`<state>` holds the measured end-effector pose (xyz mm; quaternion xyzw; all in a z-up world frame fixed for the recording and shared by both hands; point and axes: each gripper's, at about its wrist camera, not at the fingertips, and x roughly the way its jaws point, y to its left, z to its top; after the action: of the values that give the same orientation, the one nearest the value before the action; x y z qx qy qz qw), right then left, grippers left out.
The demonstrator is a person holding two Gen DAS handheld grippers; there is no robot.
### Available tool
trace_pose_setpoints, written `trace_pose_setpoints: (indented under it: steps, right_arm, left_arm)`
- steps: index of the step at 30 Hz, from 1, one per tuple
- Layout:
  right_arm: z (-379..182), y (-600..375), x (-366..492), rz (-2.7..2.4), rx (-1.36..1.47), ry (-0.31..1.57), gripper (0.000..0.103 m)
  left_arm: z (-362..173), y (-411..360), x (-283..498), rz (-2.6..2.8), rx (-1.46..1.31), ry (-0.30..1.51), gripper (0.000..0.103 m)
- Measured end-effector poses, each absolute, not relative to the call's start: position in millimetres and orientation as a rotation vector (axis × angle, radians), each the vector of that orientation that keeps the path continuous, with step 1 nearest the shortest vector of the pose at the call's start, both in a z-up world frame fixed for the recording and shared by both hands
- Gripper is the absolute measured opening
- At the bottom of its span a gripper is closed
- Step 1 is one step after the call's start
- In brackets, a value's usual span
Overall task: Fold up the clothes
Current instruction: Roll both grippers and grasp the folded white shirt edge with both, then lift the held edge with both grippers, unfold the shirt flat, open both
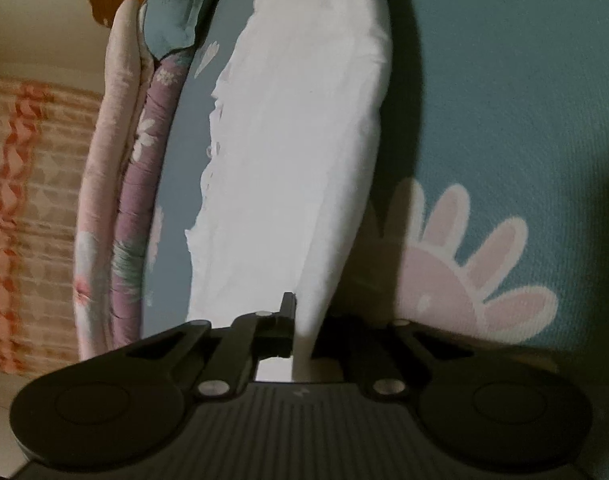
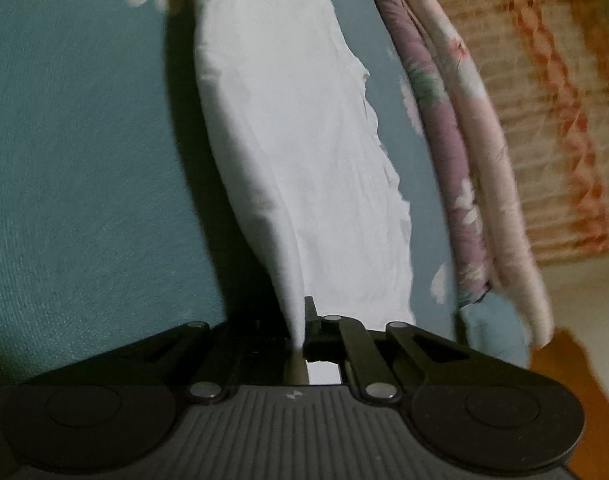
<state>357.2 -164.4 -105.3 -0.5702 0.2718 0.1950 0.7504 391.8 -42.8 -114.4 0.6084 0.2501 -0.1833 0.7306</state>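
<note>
Both grippers, left (image 1: 294,332) and right (image 2: 300,336), are clamped on the white garment (image 1: 296,152). The thin pinches could slip if pulled apart, dropping it onto the bedsheet (image 1: 504,100).

1. The bed (image 1: 504,100) is covered by a teal sheet (image 2: 84,140) printed with large pale pink flowers (one bloom shows plainly in the left wrist view, low on the right).
2. A white garment (image 1: 296,140) lies stretched in a long strip on the sheet, casting a dark shadow along one side.
3. At the bed's edge lie folded quilts (image 2: 456,128) in mauve and pale pink floral cloth (stacked edge to edge), with a teal floral pillow (image 1: 176,12) beside them.
</note>
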Motion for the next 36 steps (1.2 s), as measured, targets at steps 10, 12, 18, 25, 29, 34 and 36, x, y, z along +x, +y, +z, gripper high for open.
trace_pose_setpoints:
  steps: [10,12,18,25,29,34,36]
  right_arm:
    - [-40,-183,344,0.586,-1.043,0.73,0.006]
    - [-30,-187,332,0.636,-1.023,0.769,0.006]
    - [-6,-200,292,0.79,-0.895,0.939,0.007]
    - [-15,-208,263,0.881,-0.752,1.108,0.007]
    - [-23,-212,256,0.938,-0.679,1.199,0.014]
    - [-25,-230,262,0.962,-0.619,1.291,0.024]
    - [-13,-244,270,0.958,-0.574,1.282,0.024]
  left_arm:
    - [-62,-28,357,-0.511,1.271,0.62,0.0]
    - [-50,-25,343,-0.559,1.235,0.659,0.0]
    - [-19,-18,294,-0.713,1.104,0.812,0.0]
    - [-20,-13,257,-0.795,0.963,0.972,0.0]
    - [-21,-3,254,-0.813,0.888,1.052,0.001]
    - [-3,19,255,-0.865,0.755,1.163,0.016]
    - [14,33,255,-0.855,0.703,1.162,0.018]
